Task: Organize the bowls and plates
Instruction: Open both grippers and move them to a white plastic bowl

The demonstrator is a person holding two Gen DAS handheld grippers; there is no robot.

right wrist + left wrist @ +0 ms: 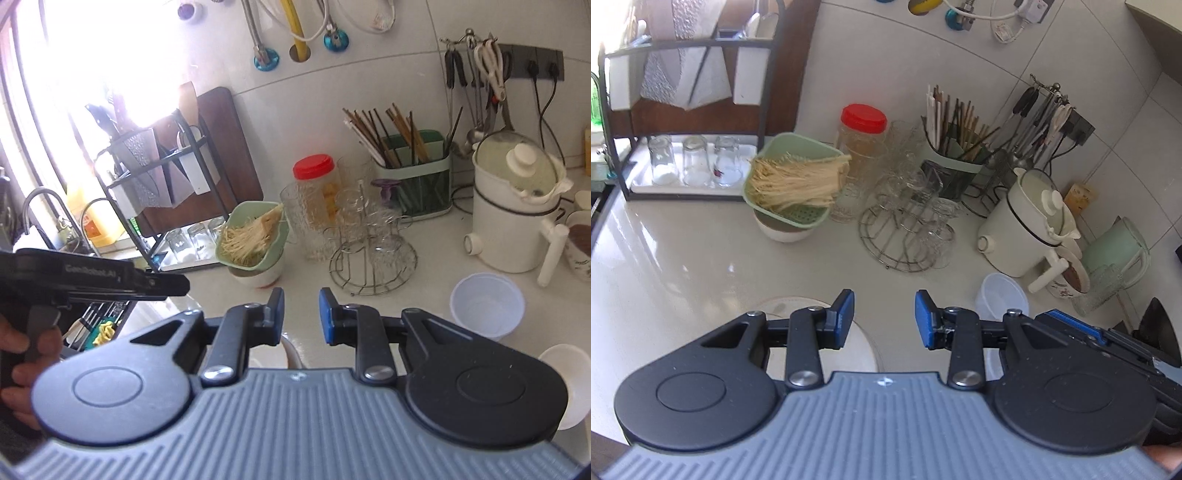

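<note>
My left gripper (885, 319) hovers over the pale counter (683, 258), jaws open with nothing between them. A white plate (862, 343) lies on the counter right beneath its fingers. To the right stands a translucent plastic bowl (999, 295). In the right wrist view, my right gripper (301, 315) is also above the counter, open by a narrow gap that holds nothing. The plastic bowl (487, 304) sits to its right, and a small white bowl (570, 373) shows at the lower right. The plate's rim (293, 352) peeks out below the fingers. A hand (18, 354) holds the left gripper's body (92, 278) on the left.
At the back, a green colander of noodles (790, 181) rests on a white bowl (783, 230). Beside it are a red-lidded jar (862, 136), a wire rack of glasses (908, 221), a chopstick holder (955, 162), a white electric pot (1027, 229) and a dish rack (690, 147).
</note>
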